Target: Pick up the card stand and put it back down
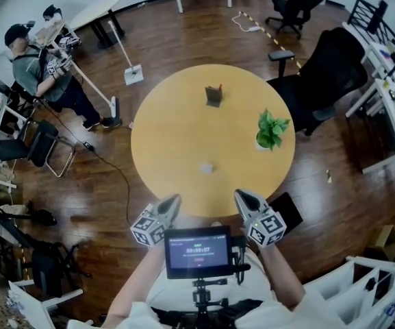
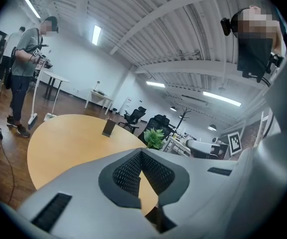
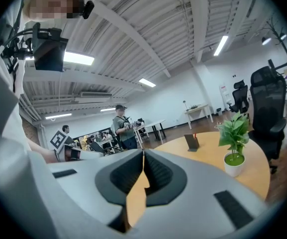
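standing on the far half of the round yellow wooden table (image 1: 156, 149), the small dark upright card stand (image 1: 213, 95) is well apart from both tools, and neither has come near it. the left hand-held grey gripper (image 1: 173, 201) and the right hand-held grey gripper (image 1: 241, 196) hover over the near rim, side by side, each with its jaws pressed together on nothing.

the stand lies straight out toward the far side, roughly between the two lines they point along. in the left gripper view it sits left of the closed tips (image 2: 141, 151), at (image 2: 108, 127). in the right gripper view it sits right of the closed tips (image 3: 143, 152), at (image 3: 191, 142). the right gripper looks very slightly nearer, though the difference is small.

the stand's broad face seems turned toward the near side, so its long axis probably runs left to right, but it is too small to be sure. a green potted plant in a white pot (image 1: 271, 130) stands to the right of the likely path. a small pale object (image 1: 206, 167), too small to name, lies near the table's middle, between the grippers and the stand. whichever gripper goes must first part its jaws.
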